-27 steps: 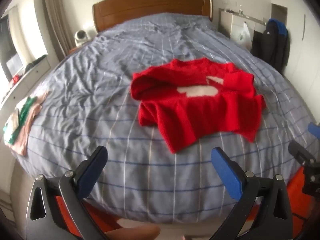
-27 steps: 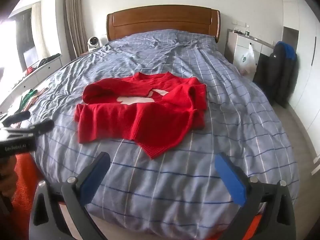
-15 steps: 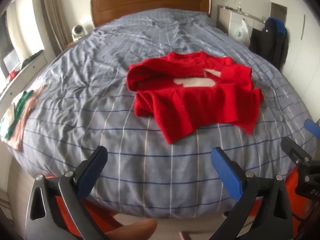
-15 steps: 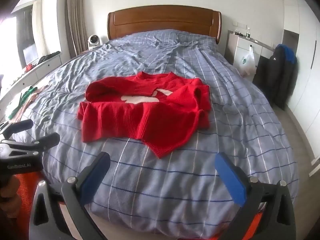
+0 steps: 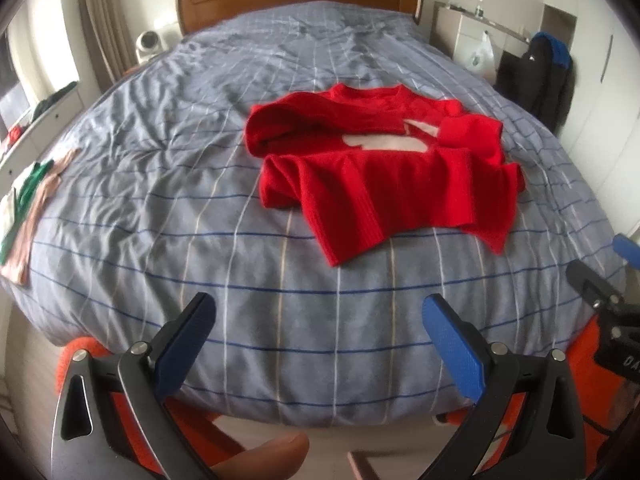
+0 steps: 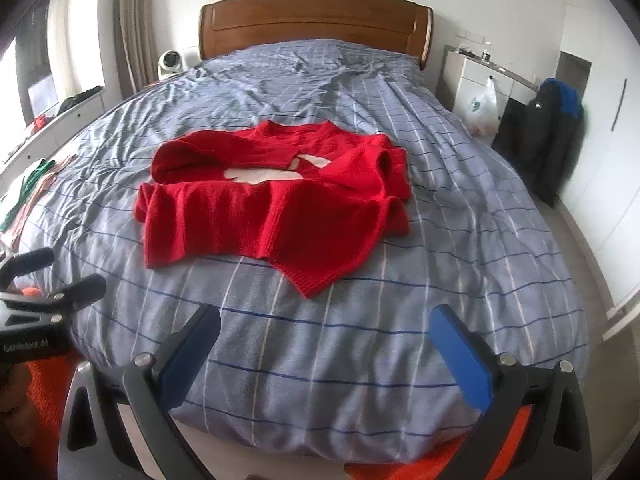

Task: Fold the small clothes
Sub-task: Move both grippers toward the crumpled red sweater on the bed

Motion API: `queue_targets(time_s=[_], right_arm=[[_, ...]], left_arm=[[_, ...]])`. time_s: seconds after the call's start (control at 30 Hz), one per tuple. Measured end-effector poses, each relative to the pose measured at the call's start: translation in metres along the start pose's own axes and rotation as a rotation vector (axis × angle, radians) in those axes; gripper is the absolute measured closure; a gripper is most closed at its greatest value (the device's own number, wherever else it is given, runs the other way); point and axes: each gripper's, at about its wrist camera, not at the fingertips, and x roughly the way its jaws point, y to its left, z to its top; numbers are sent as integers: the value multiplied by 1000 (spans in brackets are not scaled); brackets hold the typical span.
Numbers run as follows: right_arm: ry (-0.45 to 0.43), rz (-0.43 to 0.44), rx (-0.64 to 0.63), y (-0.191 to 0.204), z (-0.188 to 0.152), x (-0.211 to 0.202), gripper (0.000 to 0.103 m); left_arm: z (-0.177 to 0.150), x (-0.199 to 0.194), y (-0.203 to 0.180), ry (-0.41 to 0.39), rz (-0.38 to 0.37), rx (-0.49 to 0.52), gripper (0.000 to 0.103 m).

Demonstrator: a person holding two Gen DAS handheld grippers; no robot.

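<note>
Both grippers, left (image 5: pixel 316 326) and right (image 6: pixel 326 334), agape, empty; reach sweater (image 6: pixel 276 196), spread flat on bed (image 6: pixel 360 344) before folding

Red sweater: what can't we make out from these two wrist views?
- Red sweater: white chest motif, both views, partly covered by its own folded sleeves and hem.
- Its underside: hidden against the bed cover.
- Pile of clothes at the bed's left edge: left wrist view, too small and distorted to count garments.

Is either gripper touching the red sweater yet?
No: the left gripper and the right gripper both hang open over bare bedspread, short of the red sweater.
</note>
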Motion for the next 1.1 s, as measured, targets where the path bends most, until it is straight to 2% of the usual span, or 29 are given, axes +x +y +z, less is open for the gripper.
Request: queue_targets(time_s=[0.27,0.6,1.0,1.1], right_arm=[[-13,-109,-25,-2,3,-6,0],[17,-196,-21,-13,1,1,0],[26,-229,-28,-15,1,4,0],[24,-215,-16,-17,1,4,0]], left_arm=[[-1,3,1,-2,12,7,0],[-5,7,-1,19,12,16,0],[-7,10,0,25,17,17,0],[-6,13,1,27,13,28,0]])
